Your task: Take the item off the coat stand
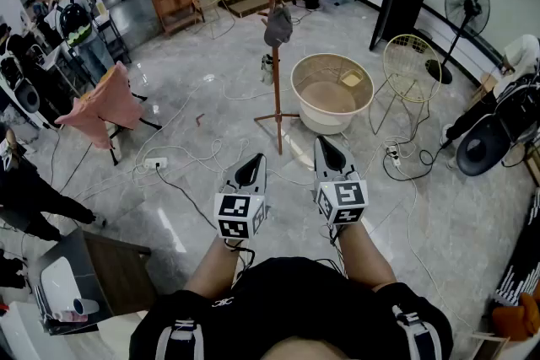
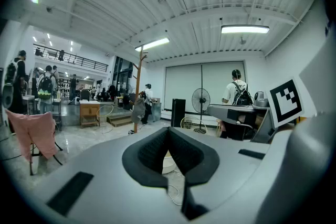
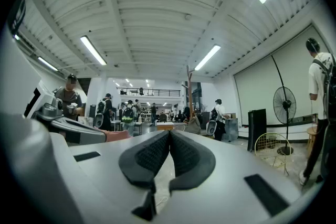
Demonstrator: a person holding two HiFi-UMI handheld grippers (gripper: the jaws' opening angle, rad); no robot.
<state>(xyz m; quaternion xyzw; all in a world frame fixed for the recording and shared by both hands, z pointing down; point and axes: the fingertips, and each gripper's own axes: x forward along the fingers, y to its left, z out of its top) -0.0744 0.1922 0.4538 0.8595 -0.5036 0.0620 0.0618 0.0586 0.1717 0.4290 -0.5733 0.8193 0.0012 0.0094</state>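
A tall wooden coat stand (image 1: 273, 38) rises from the marble floor ahead of me, with a grey cap (image 1: 278, 26) hanging from one of its pegs. The stand (image 2: 137, 93) and the cap (image 2: 138, 109) also show far off in the left gripper view, and the stand (image 3: 189, 97) is small and distant in the right gripper view. My left gripper (image 1: 251, 170) and right gripper (image 1: 331, 153) are held side by side low in front of me, well short of the stand. Both are shut with nothing between the jaws.
A beige tub (image 1: 332, 91) sits right of the stand's base, beside a wire chair (image 1: 408, 70). Cables (image 1: 198, 152) trail over the floor. A pink cloth (image 1: 101, 105) drapes a chair at left. Fans (image 1: 466, 8) and several people stand around the room.
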